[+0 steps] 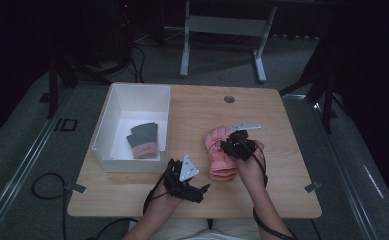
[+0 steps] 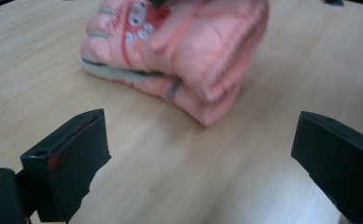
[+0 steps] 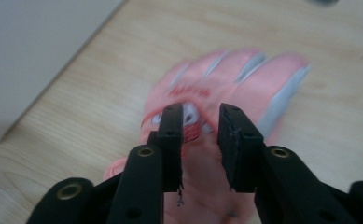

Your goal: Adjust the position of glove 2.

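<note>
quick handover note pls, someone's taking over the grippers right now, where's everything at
Left gripper: open, holding nothing, at the near table edge, facing the pink gloves.
Right gripper: over the pink gloves, jaws a little apart, nothing pinched between them.
Things: pink gloves stacked on the wooden table, right of the white box. A grey glove with a pink cuff lies inside the box.
Done: the grey glove is in the box.
Left: probably pick up the pink gloves and put them in the box too.

a dim lab: wooden table, black curtains, floor cables.
</note>
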